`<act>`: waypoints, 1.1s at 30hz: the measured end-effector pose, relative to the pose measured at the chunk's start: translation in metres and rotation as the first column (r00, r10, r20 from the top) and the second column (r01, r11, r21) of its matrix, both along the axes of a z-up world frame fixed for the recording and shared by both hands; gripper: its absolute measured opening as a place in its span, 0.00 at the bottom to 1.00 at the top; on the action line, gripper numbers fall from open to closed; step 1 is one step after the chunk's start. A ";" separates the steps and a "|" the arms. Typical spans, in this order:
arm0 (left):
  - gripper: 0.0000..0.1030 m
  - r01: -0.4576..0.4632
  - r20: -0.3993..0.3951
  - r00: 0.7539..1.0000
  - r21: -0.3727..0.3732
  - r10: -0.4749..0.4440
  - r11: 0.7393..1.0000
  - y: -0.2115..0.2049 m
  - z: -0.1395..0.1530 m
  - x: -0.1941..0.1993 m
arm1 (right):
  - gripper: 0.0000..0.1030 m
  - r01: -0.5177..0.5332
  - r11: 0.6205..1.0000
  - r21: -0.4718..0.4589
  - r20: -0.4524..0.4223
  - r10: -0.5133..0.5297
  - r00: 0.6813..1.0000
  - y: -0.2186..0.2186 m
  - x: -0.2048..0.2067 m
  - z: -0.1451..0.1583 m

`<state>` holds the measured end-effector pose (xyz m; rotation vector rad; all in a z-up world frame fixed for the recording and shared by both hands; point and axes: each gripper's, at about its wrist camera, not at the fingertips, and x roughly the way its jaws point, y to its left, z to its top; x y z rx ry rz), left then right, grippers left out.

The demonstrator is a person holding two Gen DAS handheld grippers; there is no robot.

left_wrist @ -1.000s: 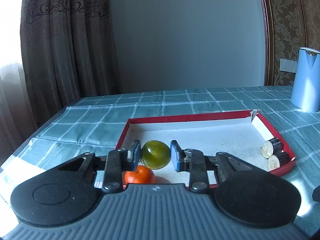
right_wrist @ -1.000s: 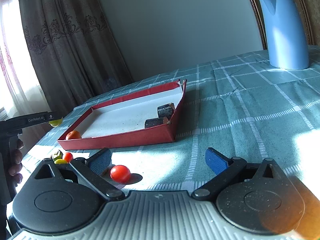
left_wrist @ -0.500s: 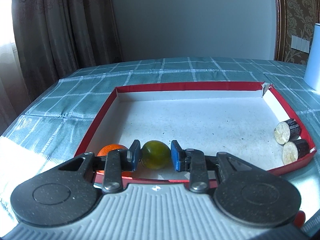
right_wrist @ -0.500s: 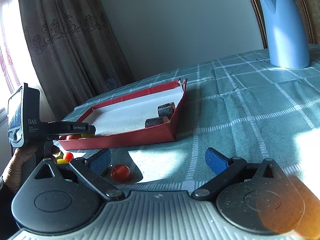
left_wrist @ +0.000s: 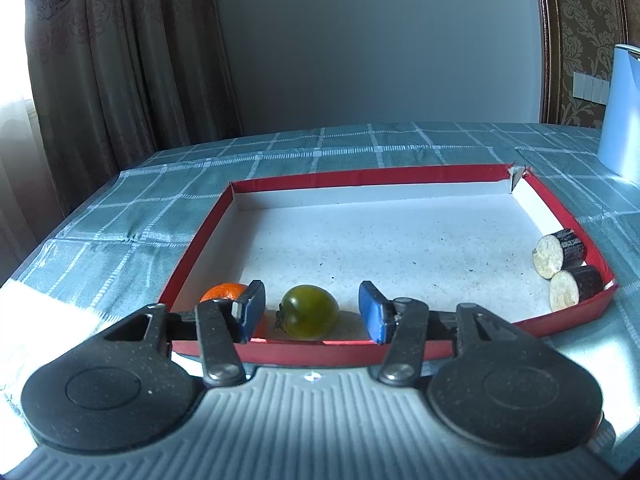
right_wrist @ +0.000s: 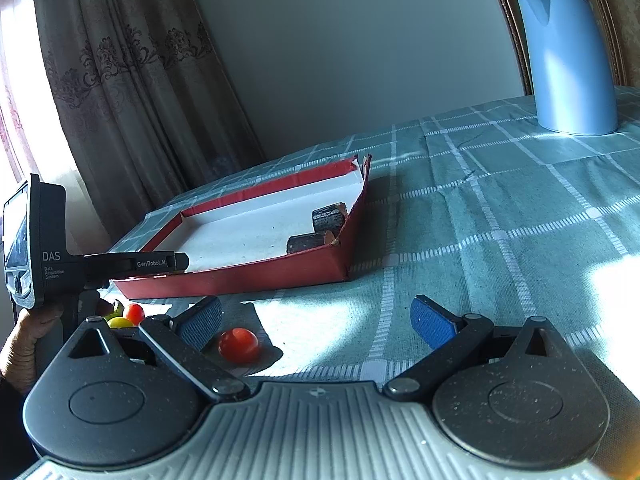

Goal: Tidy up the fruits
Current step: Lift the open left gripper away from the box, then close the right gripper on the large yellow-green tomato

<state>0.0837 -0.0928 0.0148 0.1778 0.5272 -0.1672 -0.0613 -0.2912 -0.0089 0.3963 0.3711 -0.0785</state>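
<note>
Between opening jaws, freed green tomato (left_wrist: pixel 309 311)

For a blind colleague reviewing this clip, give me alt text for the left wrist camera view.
The left gripper is opening its jaws around a green tomato that sits free in a red tray, beside an orange fruit. Two dark cut cylinders lie in the tray's right corner, on a teal checked tablecloth.

Blue kettle (right_wrist: pixel 568 56) on checked tablecloth (right_wrist: pixel 500 208), brown curtains (left_wrist: pixel 120 60)
</note>
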 end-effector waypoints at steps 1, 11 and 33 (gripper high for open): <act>0.56 0.000 0.009 1.000 -0.003 0.000 1.000 0.001 0.002 -0.003 | 0.98 0.000 1.000 0.000 0.000 0.000 1.000 0.000 0.000 0.000; 0.86 -0.058 0.108 0.992 -0.019 0.059 0.998 0.042 0.014 -0.047 | 0.98 -0.002 1.000 0.003 0.009 0.002 1.000 -0.001 -0.001 -0.001; 1.00 -0.291 0.139 0.931 -0.276 0.337 0.916 0.172 0.004 -0.068 | 0.98 -0.357 0.871 -0.339 -0.043 0.364 0.930 0.148 0.055 0.019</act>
